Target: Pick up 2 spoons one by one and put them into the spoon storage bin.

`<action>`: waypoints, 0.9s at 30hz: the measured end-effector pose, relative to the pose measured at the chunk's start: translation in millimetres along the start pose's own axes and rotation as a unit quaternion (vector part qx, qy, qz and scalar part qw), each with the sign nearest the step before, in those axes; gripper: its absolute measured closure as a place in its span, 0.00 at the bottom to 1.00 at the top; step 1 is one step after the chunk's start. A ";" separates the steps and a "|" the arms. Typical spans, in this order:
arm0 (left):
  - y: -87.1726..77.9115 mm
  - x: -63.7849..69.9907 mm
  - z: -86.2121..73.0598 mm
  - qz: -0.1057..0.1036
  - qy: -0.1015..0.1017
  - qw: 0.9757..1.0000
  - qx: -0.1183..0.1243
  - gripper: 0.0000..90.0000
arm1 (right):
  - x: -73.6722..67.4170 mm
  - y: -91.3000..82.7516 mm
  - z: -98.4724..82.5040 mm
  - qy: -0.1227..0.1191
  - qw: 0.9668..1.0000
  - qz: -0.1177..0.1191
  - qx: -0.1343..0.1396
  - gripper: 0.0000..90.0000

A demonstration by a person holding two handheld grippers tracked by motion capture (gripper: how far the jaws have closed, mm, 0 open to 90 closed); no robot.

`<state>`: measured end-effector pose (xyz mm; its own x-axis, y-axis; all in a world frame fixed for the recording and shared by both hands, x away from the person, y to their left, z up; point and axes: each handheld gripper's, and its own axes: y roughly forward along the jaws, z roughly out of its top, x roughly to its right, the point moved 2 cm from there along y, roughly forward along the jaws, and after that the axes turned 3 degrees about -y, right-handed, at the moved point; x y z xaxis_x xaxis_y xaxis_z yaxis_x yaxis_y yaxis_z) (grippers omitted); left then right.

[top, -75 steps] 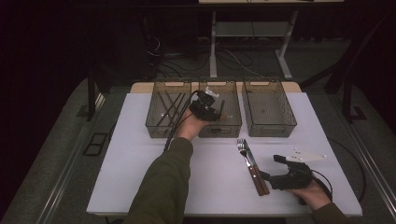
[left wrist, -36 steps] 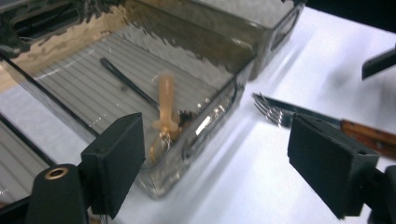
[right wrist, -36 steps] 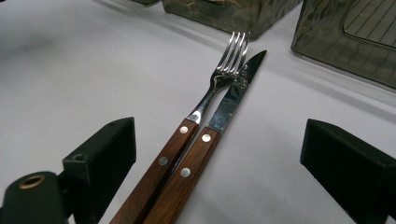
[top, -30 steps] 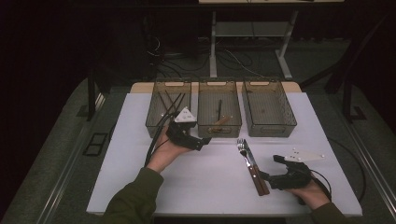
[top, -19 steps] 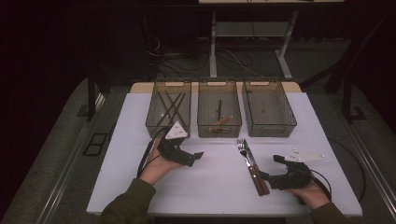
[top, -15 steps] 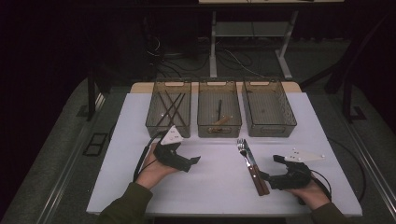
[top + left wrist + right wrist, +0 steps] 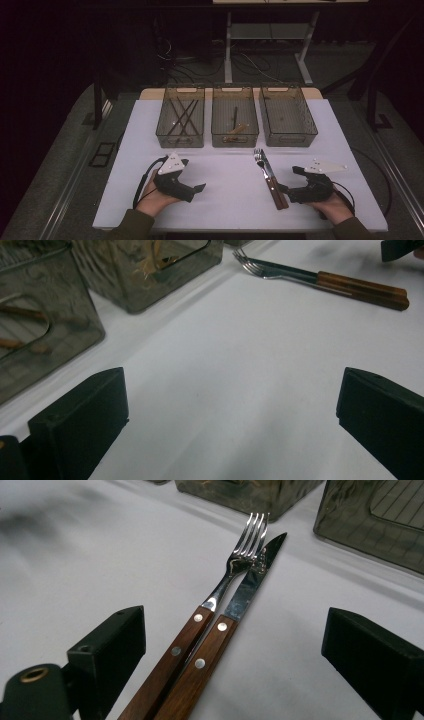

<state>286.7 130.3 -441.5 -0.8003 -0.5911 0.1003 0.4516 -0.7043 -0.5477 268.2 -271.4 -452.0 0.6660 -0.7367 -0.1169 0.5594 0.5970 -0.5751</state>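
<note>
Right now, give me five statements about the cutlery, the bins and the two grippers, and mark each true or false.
1. The fork and the knife lie side by side on the table. True.
2. The right gripper is clamped on the knife. False: its jaws stand open, with both wooden handles lying between them, untouched.
3. The left gripper holds nothing. True: its jaws are wide open over bare table.
4. The right bin holds chopsticks. False: the thin dark sticks lie in the left bin; the right bin looks empty.
5. Three bins stand in a row beyond the cutlery. True; the middle bin holds a wooden-handled utensil.
</note>
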 end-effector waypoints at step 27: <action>-2.9 3.6 -10.1 -0.005 -0.005 1.000 -0.012 0.00 | -31.4 2.1 14.2 -0.034 0.994 0.084 -0.068 0.79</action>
<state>278.6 134.2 -447.9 -0.8005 -0.5882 0.1147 0.4339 -0.7009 -0.5660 255.4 -242.5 -438.0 0.7787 -0.6043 -0.1686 0.3686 0.6582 -0.6564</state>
